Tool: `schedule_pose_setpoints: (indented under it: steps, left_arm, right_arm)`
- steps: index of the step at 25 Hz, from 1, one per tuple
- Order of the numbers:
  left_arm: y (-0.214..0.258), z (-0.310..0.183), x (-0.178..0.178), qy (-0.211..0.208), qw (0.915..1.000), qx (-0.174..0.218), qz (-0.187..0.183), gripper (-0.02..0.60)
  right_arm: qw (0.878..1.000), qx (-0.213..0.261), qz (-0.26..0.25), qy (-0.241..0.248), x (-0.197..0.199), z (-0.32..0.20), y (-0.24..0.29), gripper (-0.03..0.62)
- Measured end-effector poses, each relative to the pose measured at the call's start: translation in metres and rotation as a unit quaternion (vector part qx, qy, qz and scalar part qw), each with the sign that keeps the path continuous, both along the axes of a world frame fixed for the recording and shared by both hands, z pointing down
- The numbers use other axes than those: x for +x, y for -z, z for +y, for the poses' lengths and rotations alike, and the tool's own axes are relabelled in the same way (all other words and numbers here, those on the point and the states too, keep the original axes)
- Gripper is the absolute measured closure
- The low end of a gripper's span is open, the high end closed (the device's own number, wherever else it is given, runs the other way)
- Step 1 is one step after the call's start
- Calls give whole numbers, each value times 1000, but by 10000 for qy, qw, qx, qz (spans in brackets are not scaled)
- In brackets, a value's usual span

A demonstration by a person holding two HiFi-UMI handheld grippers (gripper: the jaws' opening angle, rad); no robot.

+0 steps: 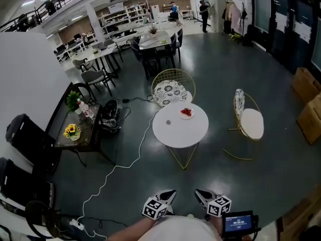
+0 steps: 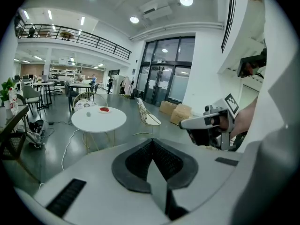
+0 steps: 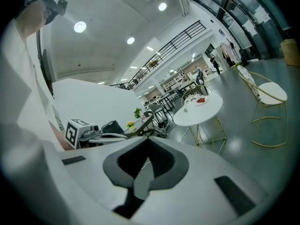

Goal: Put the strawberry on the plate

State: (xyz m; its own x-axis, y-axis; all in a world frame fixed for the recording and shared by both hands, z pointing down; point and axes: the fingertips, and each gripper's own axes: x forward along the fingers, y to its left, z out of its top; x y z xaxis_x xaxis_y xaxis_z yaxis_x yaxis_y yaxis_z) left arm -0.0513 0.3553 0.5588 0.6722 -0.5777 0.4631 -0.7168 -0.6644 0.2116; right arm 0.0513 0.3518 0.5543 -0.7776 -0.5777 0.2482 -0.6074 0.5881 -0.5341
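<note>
A red strawberry [image 1: 186,112] lies on a small white plate [image 1: 190,116] at the far side of a round white table [image 1: 180,132], well ahead of me. A small grey object [image 1: 168,122] rests on the table left of the plate. My left gripper [image 1: 168,194] and right gripper [image 1: 200,194] hang side by side at the bottom of the head view, far short of the table, both shut and empty. The left gripper view shows the strawberry [image 2: 104,109] on the table [image 2: 96,122], and the right gripper [image 2: 187,124]. The right gripper view shows the strawberry [image 3: 201,100].
A gold wire chair [image 1: 173,88] stands behind the table and another [image 1: 248,122] to its right. A dark side table [image 1: 83,133] with yellow flowers and bottles stands at the left. A white cable [image 1: 125,162] runs across the floor. Cardboard boxes [image 1: 308,102] sit at the right.
</note>
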Motion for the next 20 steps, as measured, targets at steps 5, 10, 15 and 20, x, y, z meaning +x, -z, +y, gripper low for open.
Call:
schedule_pose_setpoints:
  steps: [5, 10, 15, 20]
  left_arm:
    - [0, 1, 2, -10, 10000, 39, -32, 574]
    - [2, 0, 10, -14, 10000, 54, -27, 574]
    - [5, -9, 14, -115, 9999, 49, -38, 574]
    - [0, -20, 20, -165, 9999, -19, -4, 574]
  right_arm:
    - [10000, -40, -29, -21, 1, 9, -5, 586]
    - [10000, -23, -14, -32, 9, 6, -5, 586]
    - [9999, 0, -44, -154, 14, -4, -1, 586]
    - [9998, -95, -53, -194, 16, -14, -7, 586]
